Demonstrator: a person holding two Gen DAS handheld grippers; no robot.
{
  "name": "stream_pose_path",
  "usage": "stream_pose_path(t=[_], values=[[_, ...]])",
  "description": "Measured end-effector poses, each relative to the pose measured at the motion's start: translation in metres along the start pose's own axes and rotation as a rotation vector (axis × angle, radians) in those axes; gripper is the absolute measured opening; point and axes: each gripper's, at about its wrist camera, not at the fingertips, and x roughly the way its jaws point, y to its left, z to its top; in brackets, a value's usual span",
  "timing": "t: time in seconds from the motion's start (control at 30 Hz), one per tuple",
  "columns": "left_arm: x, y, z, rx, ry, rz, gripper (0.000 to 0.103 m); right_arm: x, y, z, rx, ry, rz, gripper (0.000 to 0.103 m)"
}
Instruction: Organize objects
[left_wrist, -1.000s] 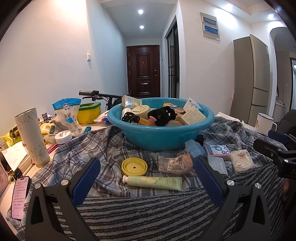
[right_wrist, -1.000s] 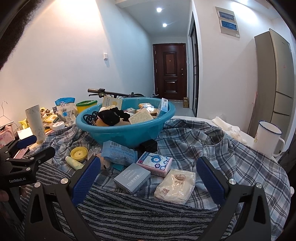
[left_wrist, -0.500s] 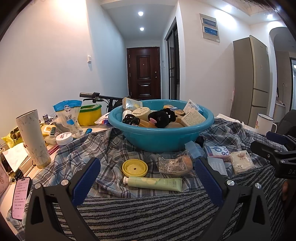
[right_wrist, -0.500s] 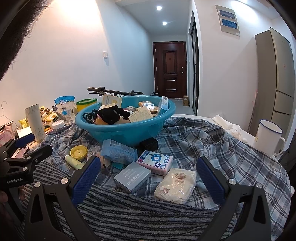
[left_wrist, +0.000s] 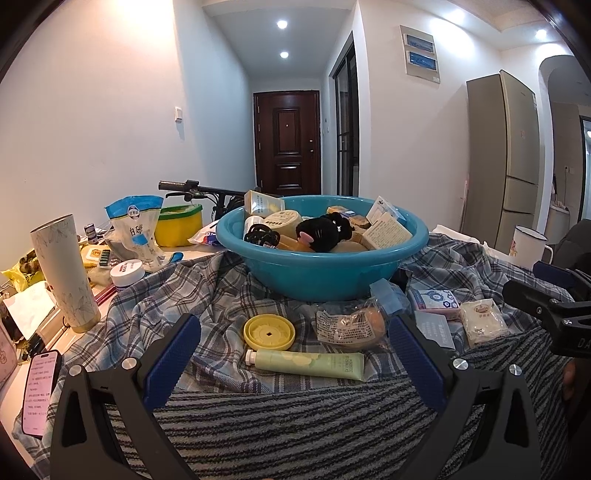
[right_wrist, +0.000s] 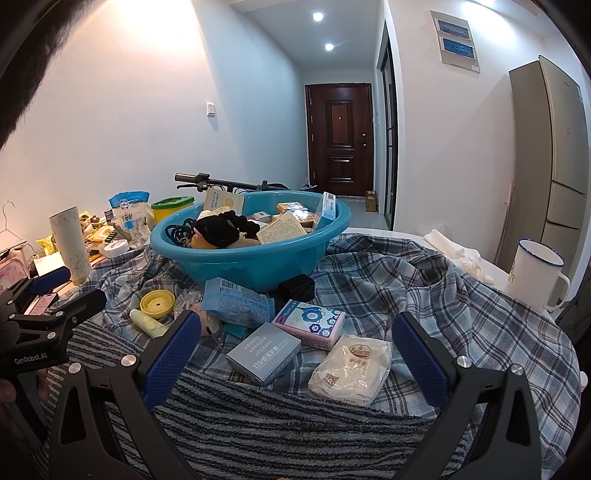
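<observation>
Left gripper (left_wrist: 293, 360), jaws spread wide and empty, hung low over the striped towel (left_wrist: 295, 424), facing the pale green tube (left_wrist: 306, 363) that lay crosswise just ahead. Beyond the tube sat a yellow lid (left_wrist: 269, 331) and a clear snack packet (left_wrist: 351, 326), and behind them the teal basin (left_wrist: 317, 273), already heaped with boxes and a black plush toy. Right gripper (right_wrist: 295, 363), likewise wide open and holding nothing, faced a grey box (right_wrist: 264, 352), a cream packet (right_wrist: 351, 369) and a pink tissue pack (right_wrist: 310, 323), all loose on the plaid cloth (right_wrist: 443, 314) near the basin.

The step in hand appeared to be choosing the next loose item for the basin. For the tube, the jaws would best close across its narrow width near the middle, since a grip at the cap end would probably let the soft body droop. The lift should clear the basin rim before release.

Compared with one second earlier, both views showed the table contents unmoved; the left view had dipped slightly, placing the basin a little lower in frame, and both grippers remained open.
</observation>
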Motion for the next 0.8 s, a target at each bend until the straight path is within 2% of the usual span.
stream_pose_path(t=[0.8], values=[[0.0094, -0.0002, -0.001, 0.011, 0.041, 0.009, 0.103, -0.0041, 0.0007, 0.0007, -0.005, -0.02, -0.003, 0.103]])
